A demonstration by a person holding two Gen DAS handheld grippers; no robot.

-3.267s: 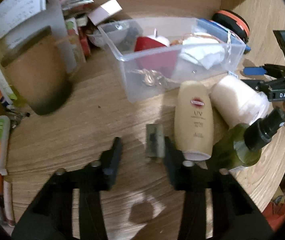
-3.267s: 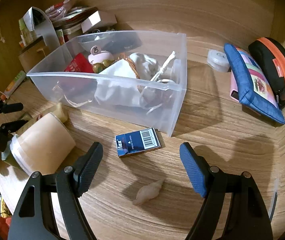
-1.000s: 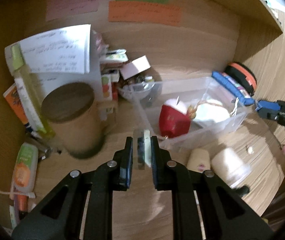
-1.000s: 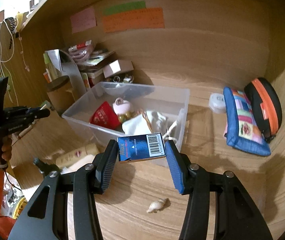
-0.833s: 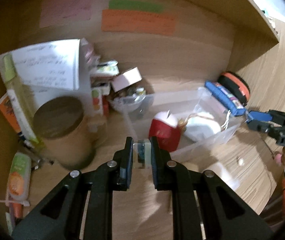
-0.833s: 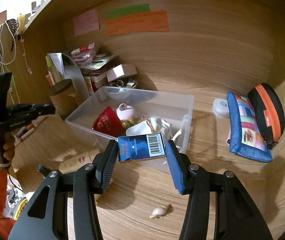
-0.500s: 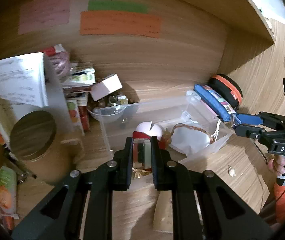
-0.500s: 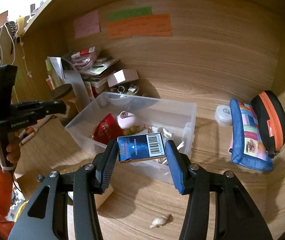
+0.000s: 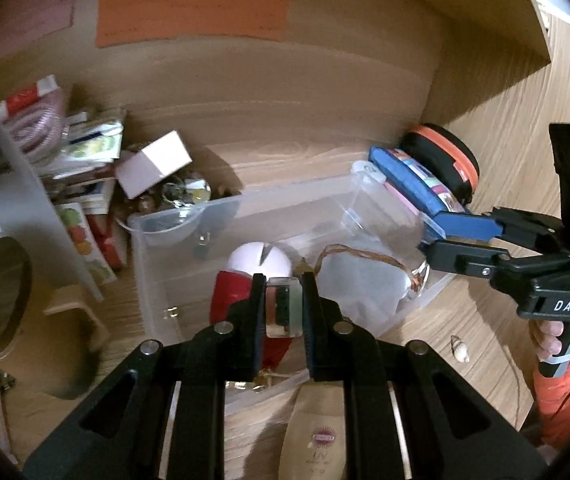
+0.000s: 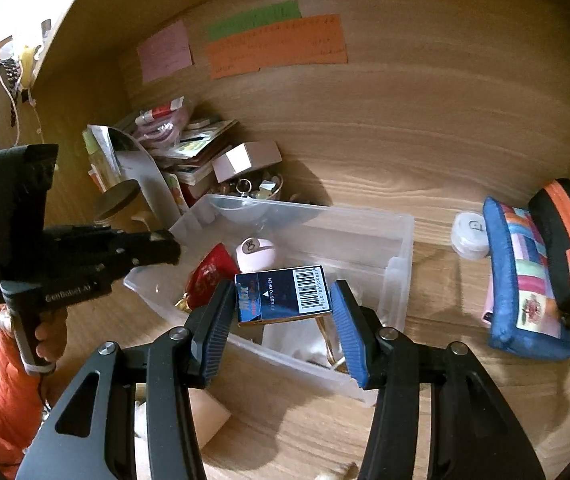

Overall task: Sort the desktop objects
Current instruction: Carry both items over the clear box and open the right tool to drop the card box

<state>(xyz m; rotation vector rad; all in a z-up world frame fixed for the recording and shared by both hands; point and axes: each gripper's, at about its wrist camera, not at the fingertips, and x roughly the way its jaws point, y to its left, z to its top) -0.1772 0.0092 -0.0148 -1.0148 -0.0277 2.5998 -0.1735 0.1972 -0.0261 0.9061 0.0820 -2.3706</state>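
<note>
Left gripper (image 9: 281, 307): my jaws clenched on a small clear block (image 9: 281, 307), held above the bin (image 9: 189, 216), over its red pouch (image 9: 229, 300).

Right gripper (image 10: 283, 320): my blue pads gripping a blue box (image 10: 281, 295), barcode side up, held level above the bin's near wall.

In bin: red pouch, pink ball (image 10: 253, 254), white bag (image 9: 359, 284).

On desk: shell (image 9: 459, 349), blue pouch (image 10: 525, 288), UV tube (image 9: 317, 432).

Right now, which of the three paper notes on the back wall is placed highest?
The green note. It sits just above the orange note, overlapping its top edge, while the pink note hangs lower, apart to the left.
</note>
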